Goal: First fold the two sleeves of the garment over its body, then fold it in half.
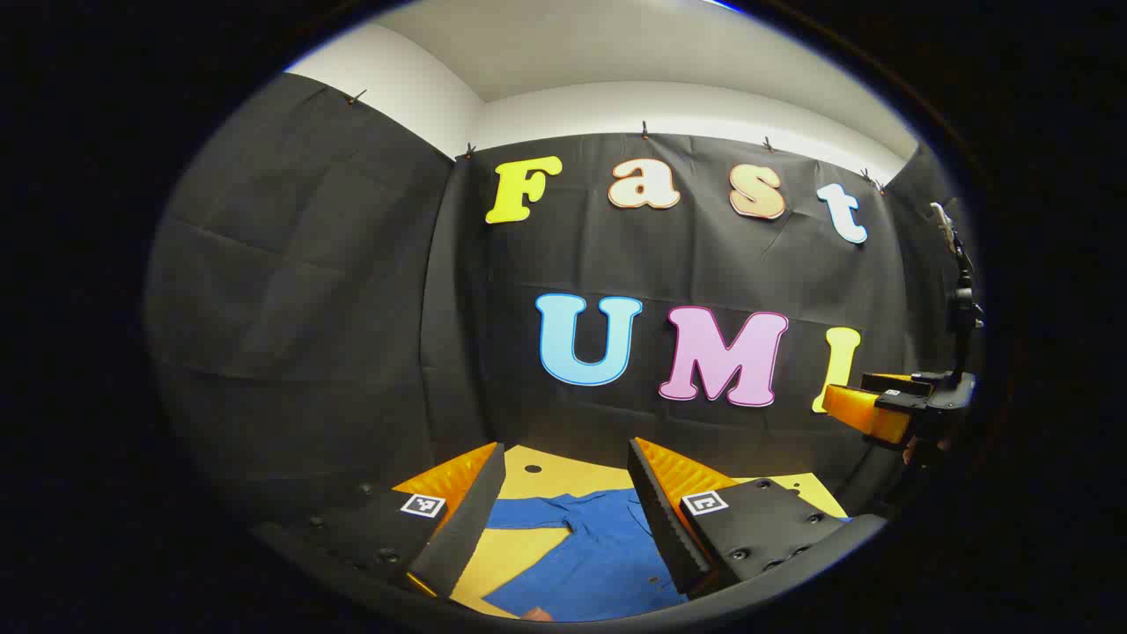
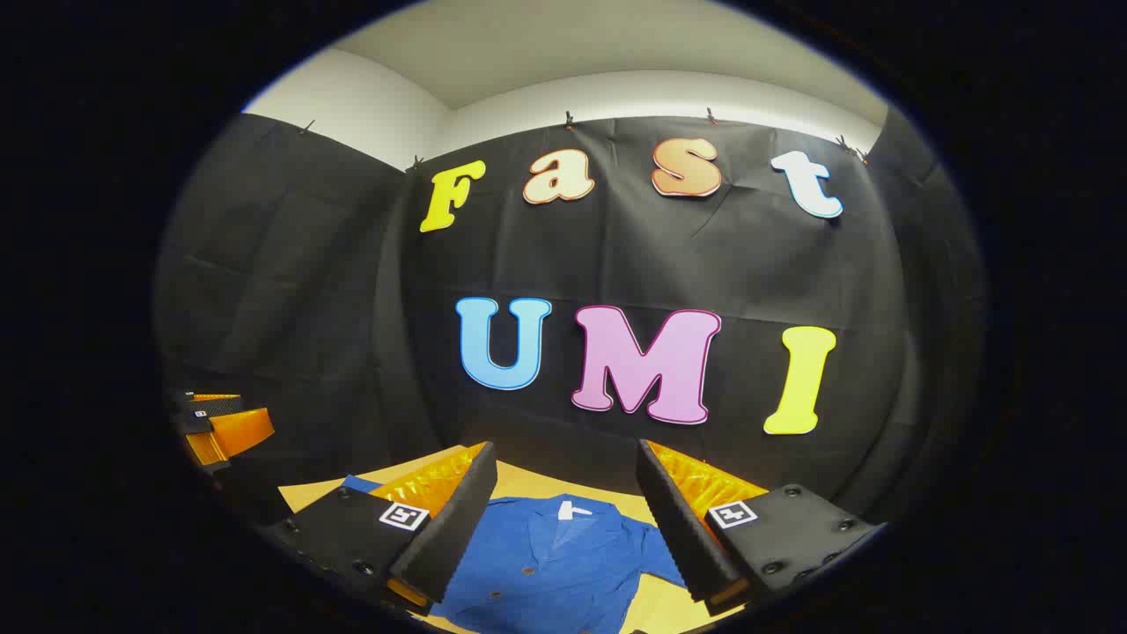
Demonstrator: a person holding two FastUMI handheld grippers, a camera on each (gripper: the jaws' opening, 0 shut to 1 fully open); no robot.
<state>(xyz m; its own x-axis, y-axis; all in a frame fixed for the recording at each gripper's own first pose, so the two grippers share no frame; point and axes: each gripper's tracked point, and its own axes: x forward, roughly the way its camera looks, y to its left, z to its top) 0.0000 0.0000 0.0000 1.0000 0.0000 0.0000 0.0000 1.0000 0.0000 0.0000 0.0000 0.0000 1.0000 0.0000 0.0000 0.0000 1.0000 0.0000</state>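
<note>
A blue shirt point(image 2: 563, 563) is lying spread flat on the yellow counter point(image 2: 519, 482), its buttoned front facing up and a white tag at the collar. The cloth is looking soft and lightly creased. Above the shirt, the left claw point(image 1: 563, 519) is hovering with its ribbed fingers point(image 1: 656, 511) spread apart, gripping nothing. The right claw point(image 2: 563, 519) is hanging over the shirt too, its fingers also standing wide and empty.
</note>
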